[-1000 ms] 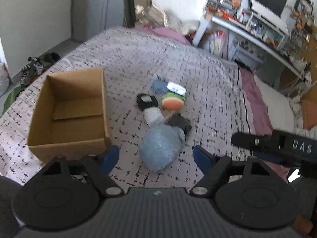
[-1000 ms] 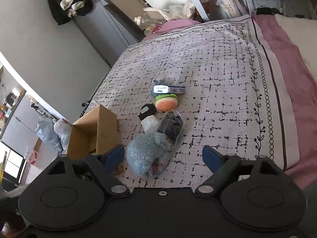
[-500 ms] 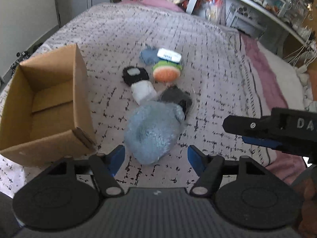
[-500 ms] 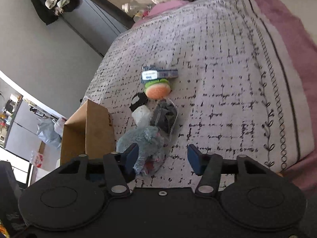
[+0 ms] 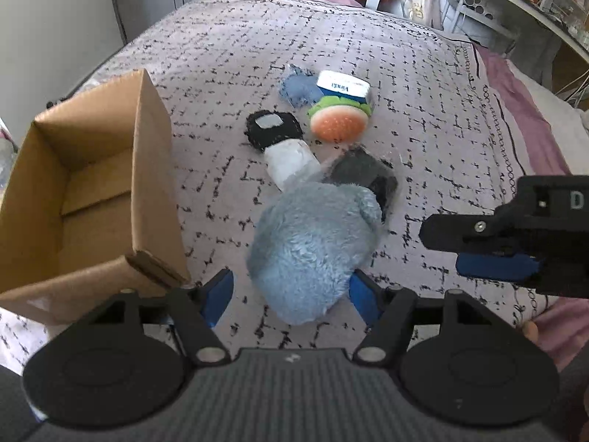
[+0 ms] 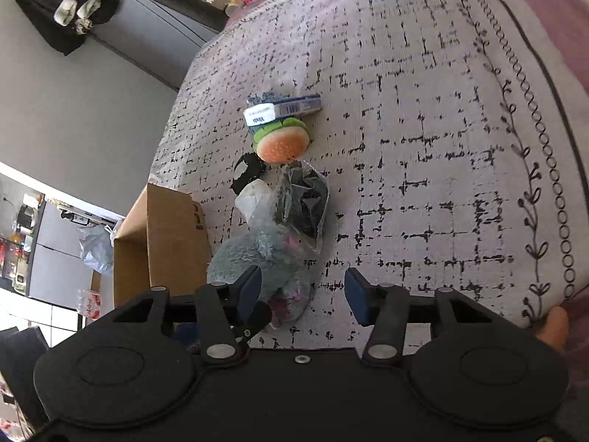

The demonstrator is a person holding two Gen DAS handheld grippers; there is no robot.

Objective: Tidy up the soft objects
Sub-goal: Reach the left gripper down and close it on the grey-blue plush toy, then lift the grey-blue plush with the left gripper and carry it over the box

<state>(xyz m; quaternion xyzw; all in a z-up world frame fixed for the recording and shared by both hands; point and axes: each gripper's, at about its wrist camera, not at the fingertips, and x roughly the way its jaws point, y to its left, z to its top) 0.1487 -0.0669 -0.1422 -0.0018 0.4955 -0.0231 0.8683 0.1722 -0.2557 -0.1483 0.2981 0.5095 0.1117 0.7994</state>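
Both hand-held grippers have dropped closer to the bed (image 5: 423, 84) in the last second, and the heap of soft things now fills far more of each view. The left hand-held gripper (image 5: 291, 294) has narrowed a little and its blue pads now straddle the near end of the blue-grey plush toy (image 5: 313, 246), low in the centre of the left wrist view; the jaws are spread, with the right pad at the fur's edge and the left pad clear of it, so no grip yet. The right hand-held gripper (image 6: 303, 291) has narrowed much more and stands partly spread, empty, with its left pad just in front of the same plush toy (image 6: 257, 258) at the lower middle of its view.

Behind the toy lie a white soft bundle (image 5: 291, 162), a dark item in clear wrap (image 5: 364, 176), a black pouch (image 5: 272, 130), a burger-shaped plush (image 5: 338, 119) and a blue cloth (image 5: 298, 90) under a small white-and-blue carton (image 5: 344, 88). The open cardboard box (image 5: 84, 199) sits at the left, empty as far as I can see.

To my eye the plush is first to go in: the left grip looks about to close, and nothing has been sorted yet.
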